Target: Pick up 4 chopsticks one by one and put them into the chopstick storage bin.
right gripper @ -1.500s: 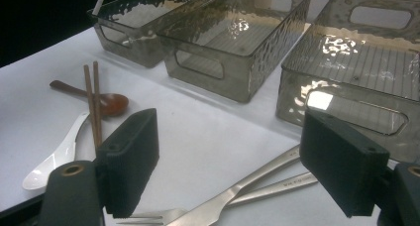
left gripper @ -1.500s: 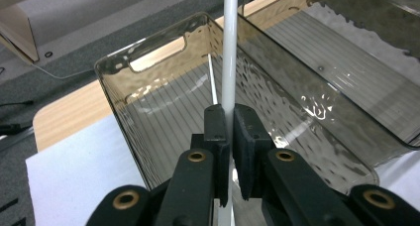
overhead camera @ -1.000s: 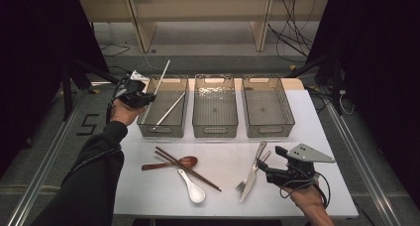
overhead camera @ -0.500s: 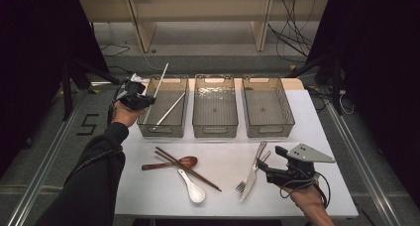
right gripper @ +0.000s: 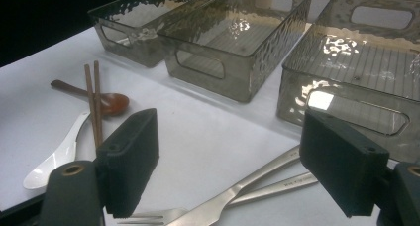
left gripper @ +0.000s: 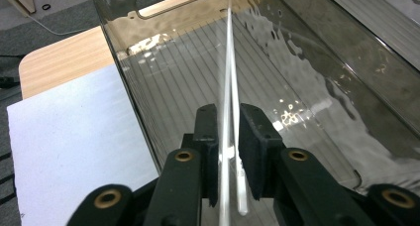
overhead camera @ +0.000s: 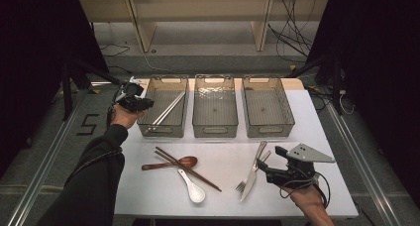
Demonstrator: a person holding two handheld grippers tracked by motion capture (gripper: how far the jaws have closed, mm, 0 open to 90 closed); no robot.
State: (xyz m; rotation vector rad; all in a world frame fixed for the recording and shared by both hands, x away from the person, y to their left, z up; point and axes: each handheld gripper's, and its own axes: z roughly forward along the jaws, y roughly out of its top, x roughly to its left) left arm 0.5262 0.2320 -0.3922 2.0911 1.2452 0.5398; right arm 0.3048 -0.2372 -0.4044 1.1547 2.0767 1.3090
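Two silver chopsticks (overhead camera: 169,108) lie aslant in the left clear bin (overhead camera: 163,132), reaching toward its far end. My left gripper (overhead camera: 148,105) hangs over that bin's left rim. In the left gripper view its jaws have just been opening. The chopsticks (left gripper: 229,62) run between the pads (left gripper: 247,137) with a small gap, so the left gripper (left gripper: 228,118) is open. My right gripper (overhead camera: 262,166) rests low at the table's front right, open wide (right gripper: 233,137), with nothing between its jaws. A metal fork and knife (overhead camera: 250,179) lie just in front of it (right gripper: 247,186).
Two more clear bins, middle (overhead camera: 215,132) and right (overhead camera: 270,132), stand beside the left one on the white mat (overhead camera: 317,127). A wooden spoon (overhead camera: 173,163), brown chopsticks (overhead camera: 188,169) and a white spoon (overhead camera: 193,189) lie front centre.
The silver chopstick that stuck up past the bin's far rim from my left gripper now lies down inside the left bin. The right gripper has not moved.
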